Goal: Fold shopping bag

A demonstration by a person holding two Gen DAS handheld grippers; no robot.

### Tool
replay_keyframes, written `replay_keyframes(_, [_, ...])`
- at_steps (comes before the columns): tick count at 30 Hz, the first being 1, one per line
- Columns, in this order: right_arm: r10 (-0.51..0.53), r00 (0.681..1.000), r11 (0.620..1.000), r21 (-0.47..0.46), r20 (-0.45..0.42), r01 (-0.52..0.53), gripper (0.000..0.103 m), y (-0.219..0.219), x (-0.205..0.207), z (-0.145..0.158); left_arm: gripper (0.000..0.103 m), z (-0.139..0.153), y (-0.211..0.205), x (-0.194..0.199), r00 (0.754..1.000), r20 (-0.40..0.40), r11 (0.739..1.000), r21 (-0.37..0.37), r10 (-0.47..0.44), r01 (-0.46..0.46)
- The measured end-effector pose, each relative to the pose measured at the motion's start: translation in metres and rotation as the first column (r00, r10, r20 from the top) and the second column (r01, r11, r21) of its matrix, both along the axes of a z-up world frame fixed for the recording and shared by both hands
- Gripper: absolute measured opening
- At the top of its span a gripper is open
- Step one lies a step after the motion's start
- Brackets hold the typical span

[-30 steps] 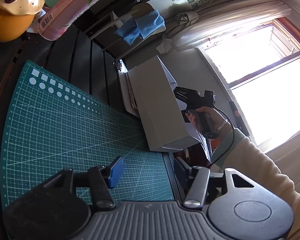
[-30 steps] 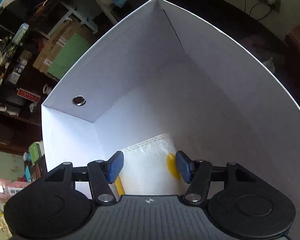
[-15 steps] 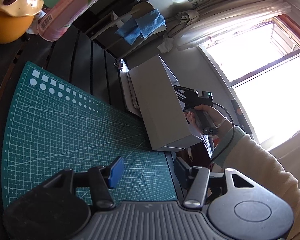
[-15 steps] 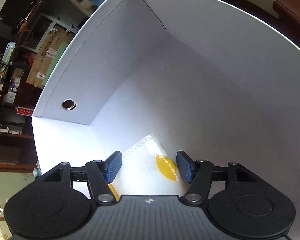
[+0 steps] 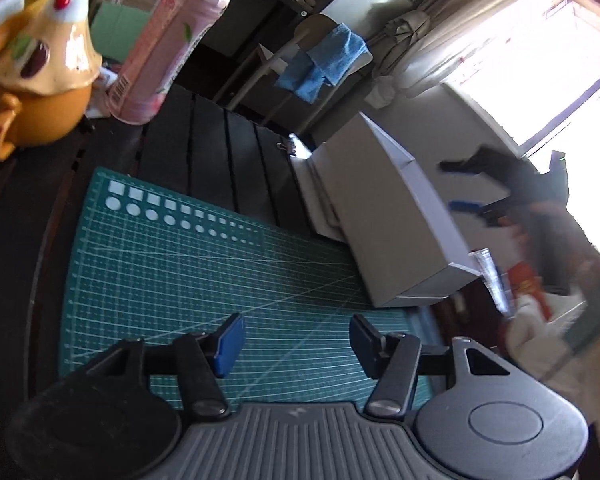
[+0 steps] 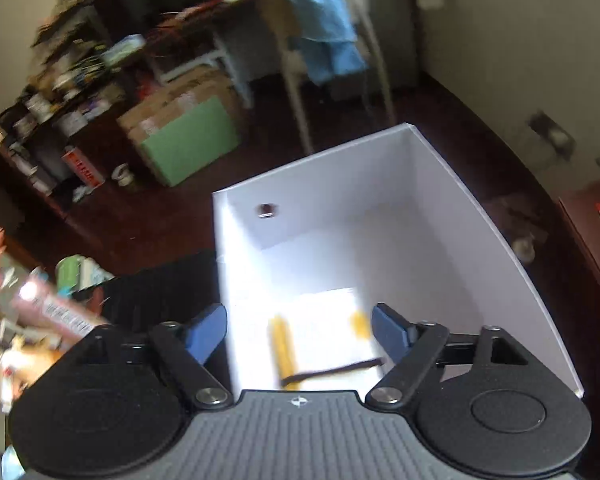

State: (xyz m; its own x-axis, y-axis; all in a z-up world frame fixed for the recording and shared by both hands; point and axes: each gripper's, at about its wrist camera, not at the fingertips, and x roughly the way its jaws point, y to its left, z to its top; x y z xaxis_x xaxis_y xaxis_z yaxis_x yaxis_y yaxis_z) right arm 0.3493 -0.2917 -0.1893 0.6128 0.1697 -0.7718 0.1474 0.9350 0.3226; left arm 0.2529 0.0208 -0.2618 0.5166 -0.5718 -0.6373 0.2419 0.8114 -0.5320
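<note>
The folded shopping bag (image 6: pixel 324 320), white with yellow patches and a dark strap, lies flat on the floor of an open white box (image 6: pixel 380 184). My right gripper (image 6: pixel 298 328) hovers above the box's mouth; its jaws are opening, with nothing between the pads. In the left wrist view the box (image 5: pixel 384 216) stands at the right edge of a green cutting mat (image 5: pixel 180 264), and the right gripper (image 5: pixel 460 186), blurred, hangs above it in a person's hand. My left gripper (image 5: pixel 296 338) is low over the mat, its jaws opening on nothing.
A pink bottle (image 5: pixel 168 40) and an orange ceramic pot (image 5: pixel 40 92) stand at the far left of the dark slatted table. A blue cloth (image 5: pixel 324 60) hangs on a chair behind. Cardboard boxes (image 6: pixel 188 144) and cluttered shelves line the room's far side.
The right gripper has risen from deep inside the box to above its rim and spread wider. The bag stays on the box floor. The left gripper has shifted and turned, its jaws slightly wider.
</note>
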Motion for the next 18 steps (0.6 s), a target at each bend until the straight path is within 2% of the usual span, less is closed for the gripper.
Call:
replay_keyframes(4, [0.087, 0.996, 0.995, -0.046, 0.017, -0.086, 0.089, 0.056, -0.038, 0.005, 0.063, 0.005, -0.011, -0.016, 0.998, 0.041, 0.989, 0.136, 0.047, -0.053])
replay_keyframes(5, [0.105, 0.994, 0.992, -0.069, 0.020, -0.103, 0.089, 0.072, -0.049, 0.003, 0.066, 0.006, -0.013, -0.021, 0.997, 0.048, 0.984, 0.168, 0.059, -0.066])
replay_keyframes(8, [0.132, 0.991, 0.980, -0.151, 0.029, -0.127, 0.090, 0.116, -0.090, -0.015, 0.067, 0.009, -0.015, -0.032, 0.995, 0.026, 0.963, 0.251, 0.091, -0.095])
replay_keyframes(10, [0.122, 0.992, 0.983, -0.139, 0.001, -0.121, 0.090, 0.135, -0.112, -0.030, 0.067, 0.014, -0.017, -0.037, 0.997, -0.011, 0.956, 0.283, 0.080, -0.073])
replay_keyframes(13, [0.079, 0.996, 0.994, -0.070, -0.034, -0.082, 0.089, 0.144, -0.147, -0.043, 0.069, 0.029, -0.012, -0.060, 0.995, 0.000, 0.954, 0.282, 0.103, -0.099])
replay_keyframes(15, [0.023, 1.000, 0.998, -0.057, -0.010, -0.023, 0.089, 0.147, -0.167, -0.045, 0.070, 0.042, -0.009, -0.077, 0.992, 0.007, 0.946, 0.301, 0.127, -0.123])
replay_keyframes(18, [-0.037, 0.999, 0.992, -0.119, -0.022, 0.034, 0.089, 0.160, -0.192, -0.041, 0.074, 0.062, -0.010, -0.099, 0.989, 0.047, 0.939, 0.311, 0.138, -0.145])
